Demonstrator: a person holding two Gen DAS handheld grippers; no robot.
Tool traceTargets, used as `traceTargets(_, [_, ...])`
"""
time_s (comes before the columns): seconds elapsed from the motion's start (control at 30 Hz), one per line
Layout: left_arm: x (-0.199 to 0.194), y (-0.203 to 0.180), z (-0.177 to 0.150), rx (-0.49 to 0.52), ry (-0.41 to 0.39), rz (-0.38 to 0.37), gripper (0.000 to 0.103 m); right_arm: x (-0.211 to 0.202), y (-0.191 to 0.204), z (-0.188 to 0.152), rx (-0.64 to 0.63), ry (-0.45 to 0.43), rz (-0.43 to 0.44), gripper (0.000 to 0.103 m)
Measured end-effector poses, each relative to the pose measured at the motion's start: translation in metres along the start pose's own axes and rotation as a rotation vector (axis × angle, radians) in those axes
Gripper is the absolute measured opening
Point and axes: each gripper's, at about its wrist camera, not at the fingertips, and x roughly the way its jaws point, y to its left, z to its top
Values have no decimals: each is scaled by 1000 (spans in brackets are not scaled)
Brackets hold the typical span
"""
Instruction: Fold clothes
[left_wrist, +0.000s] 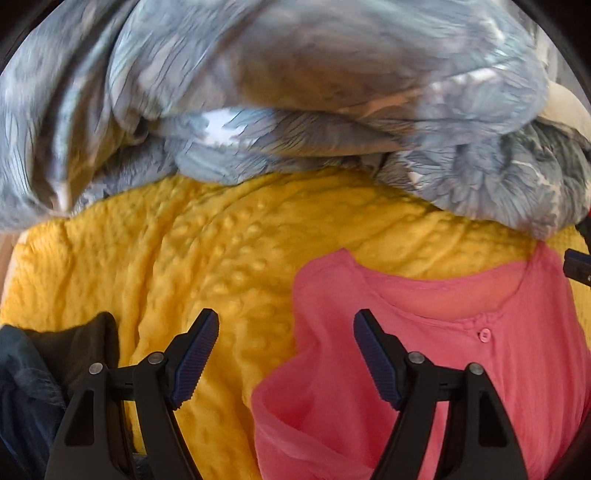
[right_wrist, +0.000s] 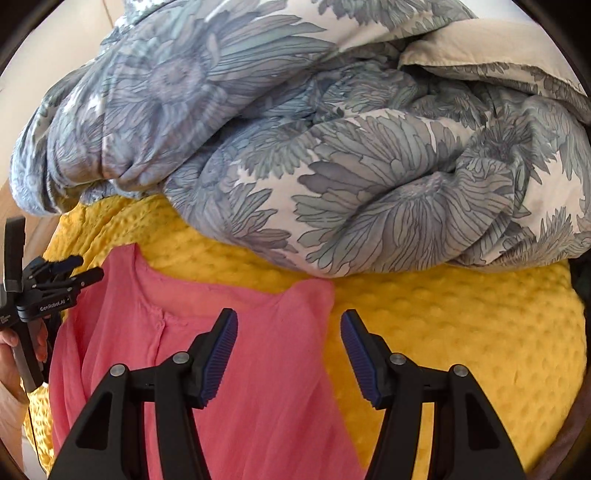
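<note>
Bright, soft daylight in both views — colours vivid, no harsh glare. Left wrist view motion-blurred, worst on the floral duvet (left_wrist: 295, 74) toward 12 o'clock. Right wrist view sharper. Fisheye bending and black vignette at the rims — corners lost.

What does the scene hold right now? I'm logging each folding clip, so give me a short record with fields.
garment: pink top, spread flat, neckline toward the duvet
surface: yellow dotted blanket
behind: bunched grey floral duvet
left gripper: jaws open, above the top's shoulder edge, holding nothing
right gripper: jaws open, over the top's other shoulder, holding nothing
</note>
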Motion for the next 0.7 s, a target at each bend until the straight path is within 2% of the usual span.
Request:
traceTargets(0.17, [8, 3, 0, -39, 19, -68, 78, 13, -1, 2, 16, 17, -4, 61])
traceTargets(0.33, [6, -2, 5, -64, -19, -74, 78, 25, -4, 2, 41, 36, -12, 61])
traceTargets(0.53, [20, 0, 7, -126, 55, -203, 78, 34, -14, 2, 104, 65, 63, 61])
traceTargets(0.7, [29, 2, 6, -145, 71, -173, 78, 38, -17, 1, 112, 71, 66, 61])
